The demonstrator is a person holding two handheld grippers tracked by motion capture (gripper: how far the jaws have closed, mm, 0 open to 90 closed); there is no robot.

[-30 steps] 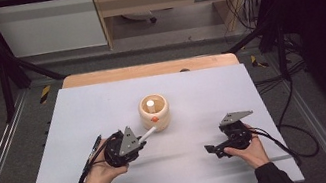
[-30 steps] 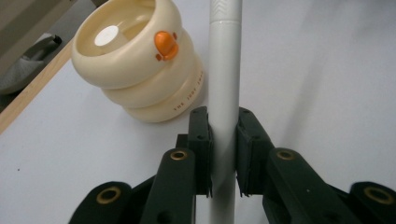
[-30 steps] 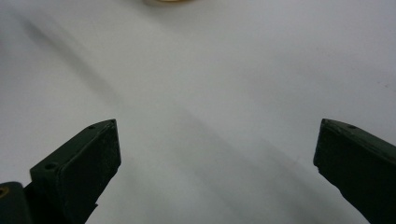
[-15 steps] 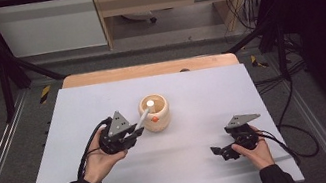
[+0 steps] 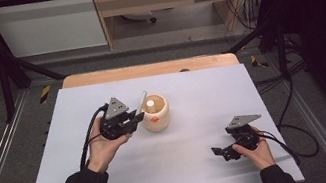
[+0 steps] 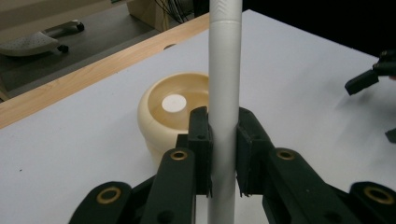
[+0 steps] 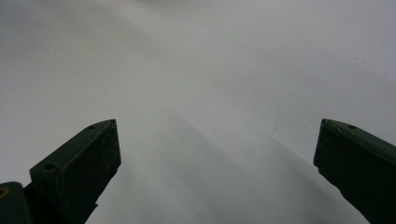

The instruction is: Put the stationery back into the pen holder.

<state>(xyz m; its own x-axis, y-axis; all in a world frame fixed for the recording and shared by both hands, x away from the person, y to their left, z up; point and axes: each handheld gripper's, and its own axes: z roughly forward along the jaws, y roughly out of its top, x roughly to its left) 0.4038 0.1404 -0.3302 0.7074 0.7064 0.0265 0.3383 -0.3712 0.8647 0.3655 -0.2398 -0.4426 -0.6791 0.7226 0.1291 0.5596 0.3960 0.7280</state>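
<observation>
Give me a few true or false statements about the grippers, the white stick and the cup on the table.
1. The left gripper is shut on the white stick. True.
2. The right gripper holds the cup. False: its jaws are open over bare table.
3. A white stick end already stands inside the cup. True.
4. The cup lies on its side. False: it stands upright.
5. The held stick lies flat on the table. False: it is lifted beside the cup.

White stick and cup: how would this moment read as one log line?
left gripper: shut on white stick | stick: beside cream cup | right gripper: open, empty | table
</observation>
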